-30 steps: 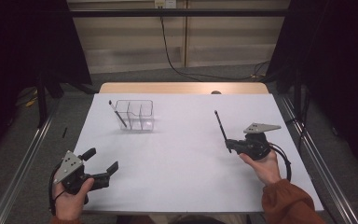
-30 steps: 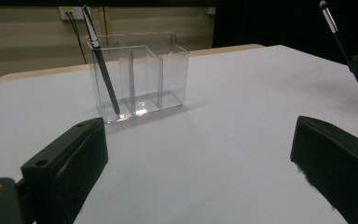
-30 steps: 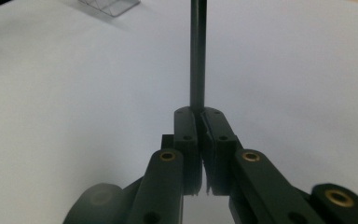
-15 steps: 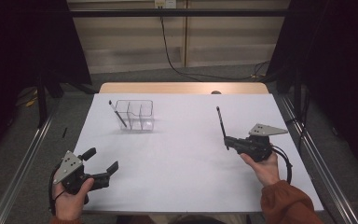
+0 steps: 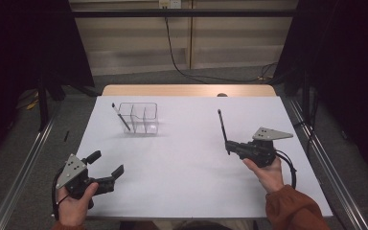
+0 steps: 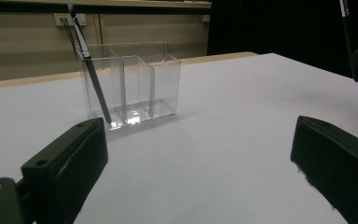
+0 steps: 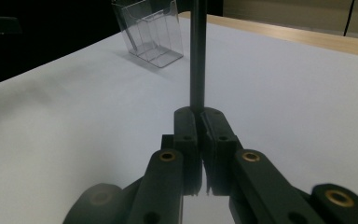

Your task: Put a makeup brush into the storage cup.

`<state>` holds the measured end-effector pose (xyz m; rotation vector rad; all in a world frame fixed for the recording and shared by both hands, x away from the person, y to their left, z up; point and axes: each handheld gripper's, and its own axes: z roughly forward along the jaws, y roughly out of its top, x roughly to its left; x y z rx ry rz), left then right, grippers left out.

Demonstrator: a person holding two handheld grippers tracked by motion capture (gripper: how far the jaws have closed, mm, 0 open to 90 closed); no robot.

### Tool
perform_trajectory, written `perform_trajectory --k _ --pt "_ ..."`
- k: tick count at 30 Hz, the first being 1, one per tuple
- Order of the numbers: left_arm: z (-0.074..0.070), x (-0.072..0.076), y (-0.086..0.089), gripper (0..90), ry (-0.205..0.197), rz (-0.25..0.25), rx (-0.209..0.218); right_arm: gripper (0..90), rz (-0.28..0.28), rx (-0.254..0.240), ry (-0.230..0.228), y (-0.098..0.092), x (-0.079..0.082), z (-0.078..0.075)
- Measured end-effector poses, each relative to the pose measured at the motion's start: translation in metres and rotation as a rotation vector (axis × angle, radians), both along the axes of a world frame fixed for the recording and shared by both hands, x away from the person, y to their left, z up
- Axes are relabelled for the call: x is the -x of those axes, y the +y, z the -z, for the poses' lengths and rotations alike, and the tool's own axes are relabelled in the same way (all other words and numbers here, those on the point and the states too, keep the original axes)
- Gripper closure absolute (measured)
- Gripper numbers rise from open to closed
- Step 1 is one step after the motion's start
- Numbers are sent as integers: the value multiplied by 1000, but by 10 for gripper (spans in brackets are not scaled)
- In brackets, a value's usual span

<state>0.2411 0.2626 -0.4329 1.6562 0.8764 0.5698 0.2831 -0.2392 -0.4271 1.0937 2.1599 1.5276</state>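
Item 1, nearest: left gripper [image 5: 106, 168], held in a hand [image 5: 74, 206] at the near left corner of the table. Jaws spread wide, nothing between them. In the left gripper view its two black fingers [image 6: 70, 161] frame bare white surface.

Item 2: right gripper [image 5: 228, 145], held in the right hand [image 5: 268, 175], orange sleeve [image 5: 294, 213] at the wrist. Jaws pressed together, pinching a thin dark pen [image 5: 222, 128] at its lower end. The pen rises straight out beyond the jaw tips, clear of the table. In the right gripper view its upper end is cut off by the frame.

Item 3: table [image 5: 187, 163], covered in plain white, a strip of pale wood showing at the far edge.

Item 4: clear plastic organizer [image 5: 139, 119], three compartments, standing well ahead of the left jaws and far off to the left of the right jaws. A second dark pen [image 5: 120, 117] leans in one end compartment, its top tilted outward past the rim.

Item 5, farthest: grey floor, metal rails along both table sides, a pale wall panel with a black cable [image 5: 172, 52] hanging from an outlet. Dark curtains either side; what lies within them cannot be made out. A small dark object on the wooden strip is too small to identify.
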Motion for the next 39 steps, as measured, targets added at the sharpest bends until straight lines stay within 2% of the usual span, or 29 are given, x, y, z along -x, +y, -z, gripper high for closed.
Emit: perform_trajectory --k 8,15,19,23,26,28,34,39 --pt "-5 -1 -1 39 -17 -2 6 847 -30 -11 3 11 1 -2" --pt "-8 -6 -8 39 -20 23 0 847 -52 -20 9 20 0 -3" --pt "-12 -6 -9 39 -34 24 1 847 -68 -22 17 27 0 -2" --pt "-13 -7 -15 39 -36 41 -13 847 -82 -28 12 34 -1 -4" --pt "-16 -8 -18 39 -43 50 -11 847 -97 -14 8 41 -2 -7" --pt "-17 -8 -22 39 -44 53 -3 847 -108 -19 8 45 -2 -8" --pt "-18 -11 -33 40 -37 85 -16 847 -136 -30 4 58 -4 -9" --pt "-25 -16 -41 40 -51 95 -2 847 -155 -40 1 67 -4 -8"
